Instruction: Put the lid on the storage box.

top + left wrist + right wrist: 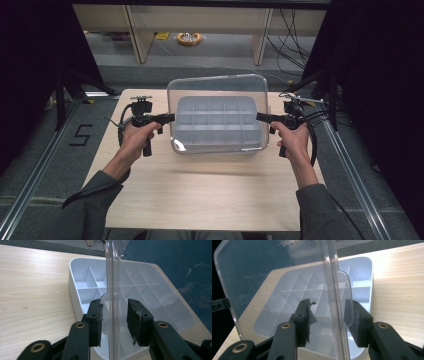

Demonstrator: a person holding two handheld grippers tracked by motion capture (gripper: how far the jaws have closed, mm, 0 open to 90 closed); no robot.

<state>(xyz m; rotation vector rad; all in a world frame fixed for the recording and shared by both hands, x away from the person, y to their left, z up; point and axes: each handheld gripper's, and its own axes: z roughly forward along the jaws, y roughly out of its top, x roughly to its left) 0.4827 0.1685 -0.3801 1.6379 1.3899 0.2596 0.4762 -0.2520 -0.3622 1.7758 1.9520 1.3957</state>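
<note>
Dark curtains close off both sides of the high view, with grey floor and pale furniture legs along the top edge. At the middle of that view stands a light wooden desk [210,190]. On its far half sits a white divided tray [216,125], split into rows of small empty compartments. A clear lid [216,87] is attached to the tray and stands raised, tilted up over it, its rounded top edge above the tray in the frame.

The left gripper [169,118], held in the person's left hand [136,139], reaches in from the left of the frame to the lid's left side edge. In the left gripper view the jaws stand a little apart, one on each side of the lid's thin clear edge [113,302], with a visible gap between each pad and the plastic.

The right gripper [261,117], held in the right hand [294,140], meets the lid's right side edge. In the right gripper view its jaws likewise straddle the clear edge [337,307], spread narrowly and not pressed onto it. Black cables trail from both grippers.
</note>
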